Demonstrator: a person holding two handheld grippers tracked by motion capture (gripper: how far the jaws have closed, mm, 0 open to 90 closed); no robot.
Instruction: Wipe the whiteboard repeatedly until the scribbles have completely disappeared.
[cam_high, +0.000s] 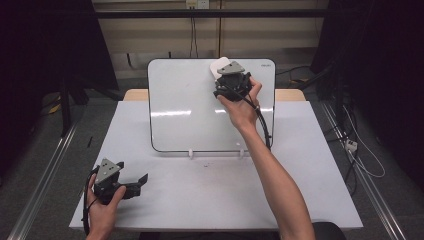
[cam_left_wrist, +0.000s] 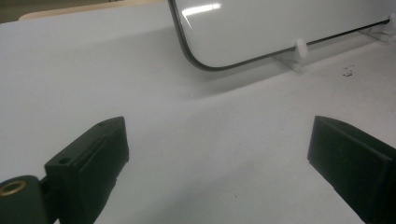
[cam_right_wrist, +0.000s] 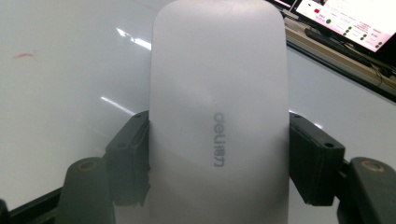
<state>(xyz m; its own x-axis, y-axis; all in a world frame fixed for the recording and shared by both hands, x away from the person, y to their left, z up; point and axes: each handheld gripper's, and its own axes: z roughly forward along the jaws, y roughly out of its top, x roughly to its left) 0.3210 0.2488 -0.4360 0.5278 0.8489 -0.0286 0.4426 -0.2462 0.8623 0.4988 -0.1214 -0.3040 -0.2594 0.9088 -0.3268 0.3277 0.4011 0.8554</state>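
My right gripper has its jaws clamped on the sides of a white eraser, held against the upper right of the whiteboard; from above my hand hides most of it, leaving one pale corner. The right gripper view alone shows its grey logo and a faint red mark. My left gripper rests near the table front-left edge, jaws wide with nothing between them.
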